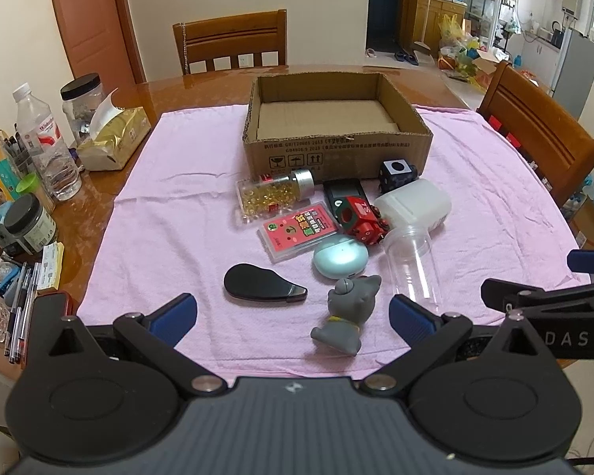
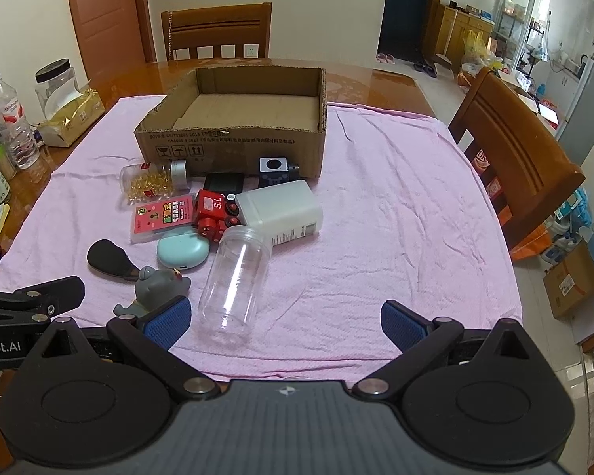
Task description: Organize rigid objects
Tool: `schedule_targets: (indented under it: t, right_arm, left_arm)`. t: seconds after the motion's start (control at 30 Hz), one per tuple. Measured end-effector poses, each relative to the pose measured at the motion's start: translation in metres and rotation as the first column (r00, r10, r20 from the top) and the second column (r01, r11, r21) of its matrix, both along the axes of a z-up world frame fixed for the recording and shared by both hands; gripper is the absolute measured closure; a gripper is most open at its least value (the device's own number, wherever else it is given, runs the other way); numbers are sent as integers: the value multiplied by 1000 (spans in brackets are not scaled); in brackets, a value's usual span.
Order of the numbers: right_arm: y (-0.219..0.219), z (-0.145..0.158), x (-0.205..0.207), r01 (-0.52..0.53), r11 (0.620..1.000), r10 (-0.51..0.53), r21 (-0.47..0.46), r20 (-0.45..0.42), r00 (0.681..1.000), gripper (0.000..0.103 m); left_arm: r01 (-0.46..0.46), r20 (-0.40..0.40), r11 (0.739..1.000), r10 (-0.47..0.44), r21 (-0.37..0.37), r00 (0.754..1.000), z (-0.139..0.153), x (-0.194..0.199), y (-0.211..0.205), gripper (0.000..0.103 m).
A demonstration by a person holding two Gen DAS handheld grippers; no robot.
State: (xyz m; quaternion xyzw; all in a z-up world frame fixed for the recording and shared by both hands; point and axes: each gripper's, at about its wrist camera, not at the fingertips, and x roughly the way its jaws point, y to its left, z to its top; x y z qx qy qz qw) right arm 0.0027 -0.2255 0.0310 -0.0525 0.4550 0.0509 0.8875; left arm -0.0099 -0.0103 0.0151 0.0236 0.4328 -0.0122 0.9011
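On the pink towel (image 1: pixel 178 198), a shallow cardboard box (image 1: pixel 336 146) stands empty at the far side, open top up, evidently the receptacle. Loose items cluster just in front of it: a capsule bottle (image 1: pixel 275 194) on its side, a pink card case (image 1: pixel 299 231), a red toy block (image 1: pixel 362 217), a white bottle (image 1: pixel 415 202), a clear plastic jar (image 2: pixel 237 281) lying down, a teal earbud case (image 1: pixel 340 257) and a grey cat figurine (image 1: pixel 346 312) (nearest the tools). Left gripper (image 1: pixel 293 312) and right gripper (image 2: pixel 285 316) both hover wide and unloaded at the near edge; nothing is boxed yet.
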Motion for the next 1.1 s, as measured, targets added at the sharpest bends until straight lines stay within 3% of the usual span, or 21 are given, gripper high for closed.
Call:
schedule_targets:
  t: [1.1]
  right_arm:
    - [-12,5,3,-20,1000,19,16,22,1000,0]
  left_arm:
    - [7,7,1000,-7,17,1000,6,0,-13,1]
